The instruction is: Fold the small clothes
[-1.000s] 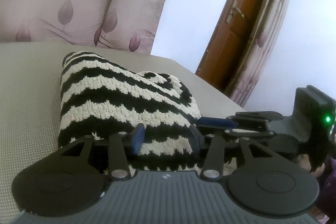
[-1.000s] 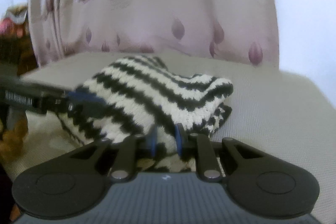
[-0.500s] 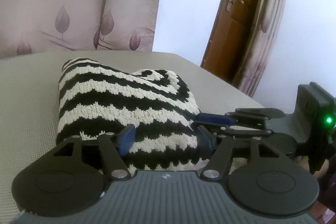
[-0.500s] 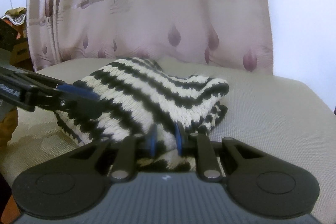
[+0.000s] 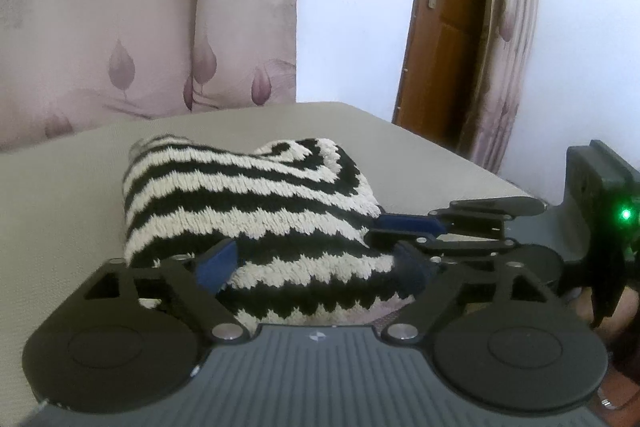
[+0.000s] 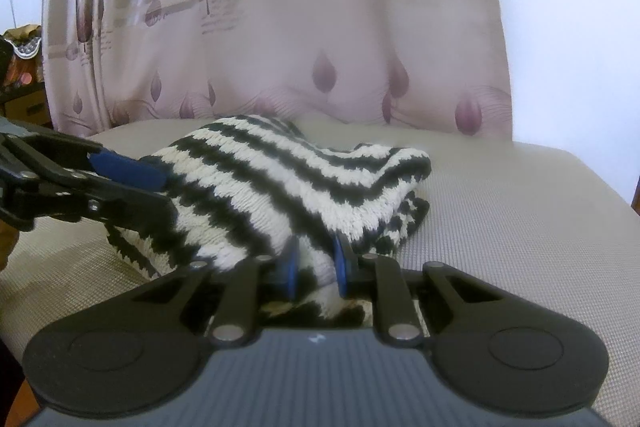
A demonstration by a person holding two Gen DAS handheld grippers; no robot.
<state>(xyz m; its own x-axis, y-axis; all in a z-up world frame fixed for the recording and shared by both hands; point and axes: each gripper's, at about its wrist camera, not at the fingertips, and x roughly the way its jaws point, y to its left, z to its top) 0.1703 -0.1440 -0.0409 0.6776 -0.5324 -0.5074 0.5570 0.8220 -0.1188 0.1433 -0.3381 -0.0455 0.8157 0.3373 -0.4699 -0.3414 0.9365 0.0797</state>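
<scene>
Knitted black-and-cream sweater (image 6: 280, 187) lies folded on your grey cushion (image 6: 500, 227), long axis running from its near edge at your tools toward the curtain (image 6: 280, 27), with bare cushion open on either side. Your left gripper (image 5: 316, 263) is opening, knit between its fingers, while your right gripper (image 6: 314, 267) pinches that near edge.

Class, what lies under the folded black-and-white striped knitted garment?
The black-and-white striped knitted garment rests on a beige woven cushion, bare around it. The patch directly beneath is covered, so anything there cannot be seen.
</scene>
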